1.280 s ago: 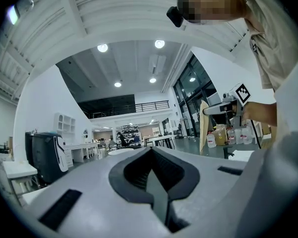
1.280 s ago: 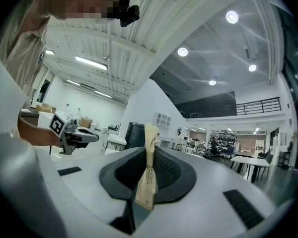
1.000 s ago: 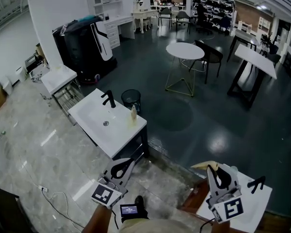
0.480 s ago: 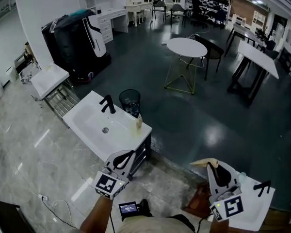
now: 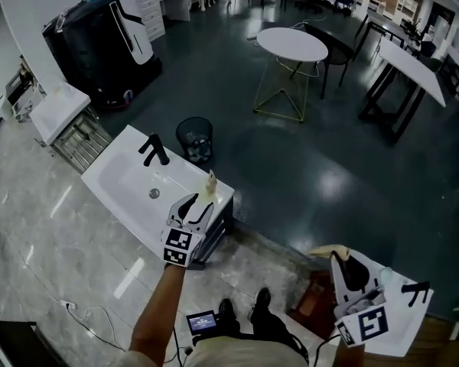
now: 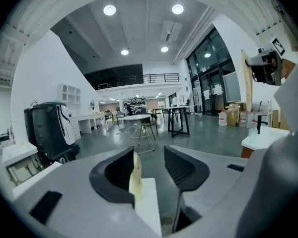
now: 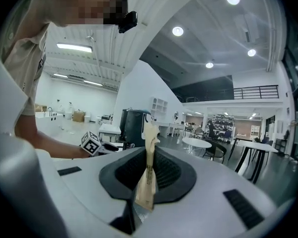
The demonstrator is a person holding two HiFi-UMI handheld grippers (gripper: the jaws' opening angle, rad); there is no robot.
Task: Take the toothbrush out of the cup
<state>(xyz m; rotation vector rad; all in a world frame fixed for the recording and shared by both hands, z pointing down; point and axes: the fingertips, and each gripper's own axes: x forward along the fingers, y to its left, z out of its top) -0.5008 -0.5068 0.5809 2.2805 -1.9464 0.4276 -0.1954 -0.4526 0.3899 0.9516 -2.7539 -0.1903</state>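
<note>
A small cream cup-like thing (image 5: pixel 210 183) stands on the near right corner of a white sink counter (image 5: pixel 118 180). My left gripper (image 5: pixel 197 205) reaches over that corner, its jaws opening. In the left gripper view the cream thing (image 6: pixel 135 173) shows in the gap, close beside the left jaw of the left gripper (image 6: pixel 149 155), and the pads do not press on it. My right gripper (image 5: pixel 341 261) hangs at the lower right, shut on a beige paper-wrapped stick (image 5: pixel 326 252). In the right gripper view the stick (image 7: pixel 148 175) stands upright between the pads of the right gripper (image 7: pixel 149 157).
A black faucet (image 5: pixel 153 151) and drain sit on the sink counter, with a black waste bin (image 5: pixel 195 137) behind it. A second white counter (image 5: pixel 404 316) with a black faucet lies under the right gripper. A round white table (image 5: pixel 293 44) stands farther off on the dark floor.
My left gripper has moved forward and down from the floor side to over the sink counter's corner, and its jaws have parted. The right gripper has shifted a little, still gripping the stick.
</note>
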